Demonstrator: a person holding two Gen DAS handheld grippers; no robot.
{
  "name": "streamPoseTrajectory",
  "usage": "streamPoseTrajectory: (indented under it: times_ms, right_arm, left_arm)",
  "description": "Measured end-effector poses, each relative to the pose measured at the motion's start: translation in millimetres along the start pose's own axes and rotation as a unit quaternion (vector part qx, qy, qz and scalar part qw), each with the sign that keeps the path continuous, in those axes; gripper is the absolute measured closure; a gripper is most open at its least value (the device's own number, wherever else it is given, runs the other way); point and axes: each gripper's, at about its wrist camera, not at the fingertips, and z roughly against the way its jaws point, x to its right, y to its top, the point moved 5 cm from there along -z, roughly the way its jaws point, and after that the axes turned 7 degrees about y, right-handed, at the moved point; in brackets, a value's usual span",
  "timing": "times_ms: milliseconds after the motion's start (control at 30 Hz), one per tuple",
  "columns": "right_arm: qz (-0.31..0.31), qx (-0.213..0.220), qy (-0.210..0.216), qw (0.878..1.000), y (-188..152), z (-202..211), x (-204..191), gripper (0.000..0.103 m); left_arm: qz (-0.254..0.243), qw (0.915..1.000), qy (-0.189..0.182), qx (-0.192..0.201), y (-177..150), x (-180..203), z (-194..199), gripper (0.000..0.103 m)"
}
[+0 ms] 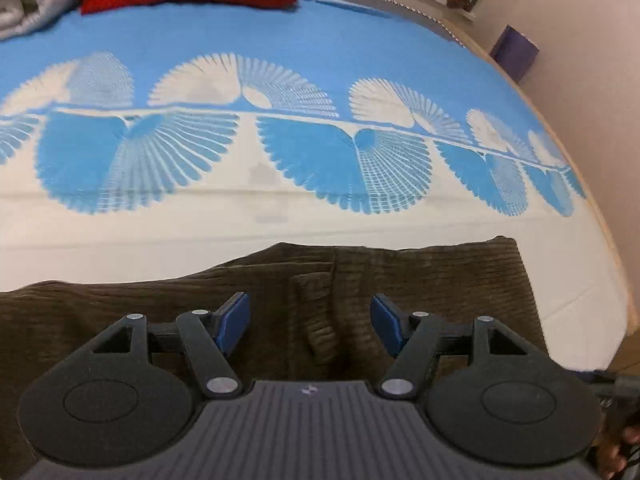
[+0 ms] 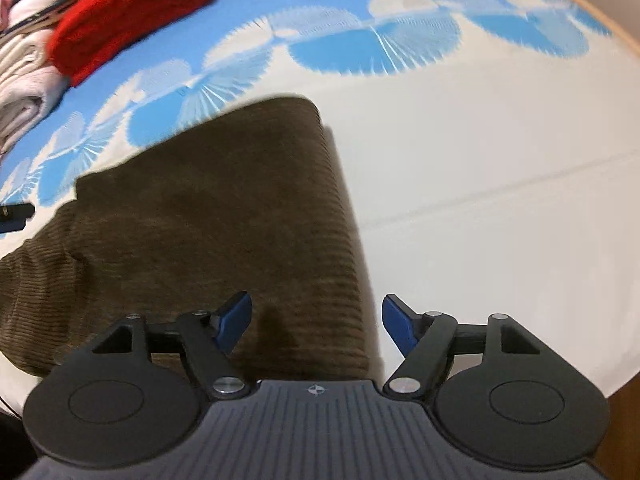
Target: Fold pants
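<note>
- The bed [image 1: 320, 232], under a smooth blue-and-cream printed sheet, carries the pants.
- The pants [image 2: 224, 216], brown ribbed corduroy, lie flat and partly folded: probably soft, limp, fairly heavy; best pinched at a corner or folded edge.
- Each hand-held gripper, left [image 1: 310, 324] and right [image 2: 316, 324], hovers spread, holding nothing.
</note>
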Motion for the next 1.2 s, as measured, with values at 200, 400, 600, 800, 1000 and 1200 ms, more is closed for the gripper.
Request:
streamPoseTrajectory:
  times_ms: [200, 400, 600, 800, 1000, 1200]
  right_arm:
    - [-0.007, -0.041, 0.014, 0.999, -2.5, -17.2, 7.9, 0.029]
    - [-0.013, -0.053, 0.012, 0.998, -2.0, -26.3, 8.3, 0.029]
    - [-0.015, -0.050, 0.011, 0.999, -3.5, -25.6, 7.4, 0.030]
    - [-0.011, -0.047, 0.011, 0.999, -5.8, -26.3, 7.3, 0.032]
    - [-0.005, -0.046, 0.005, 0.999, -4.7, -25.2, 2.9, 0.032]
    - [0.006, -0.048, 0.005, 0.999, -5.9, -26.0, -0.9, 0.032]
  left_arm:
    - [0.020, 0.9988, 0.006, -0.044, -0.3, -5.0, -41.2, 0.031]
    - [-0.005, 0.9990, 0.021, -0.039, -4.6, 2.6, -63.8, 0.017]
    - [-0.046, 0.9973, 0.053, -0.022, -7.6, 8.8, -65.6, 0.031]
    - [-0.117, 0.9879, 0.102, 0.005, -9.6, 9.1, -50.2, 0.101]
    - [-0.031, 0.9961, 0.081, -0.012, -1.8, -15.1, -39.3, 0.092]
    - [0.083, 0.9939, -0.040, -0.061, 0.6, -28.4, -48.4, 0.063]
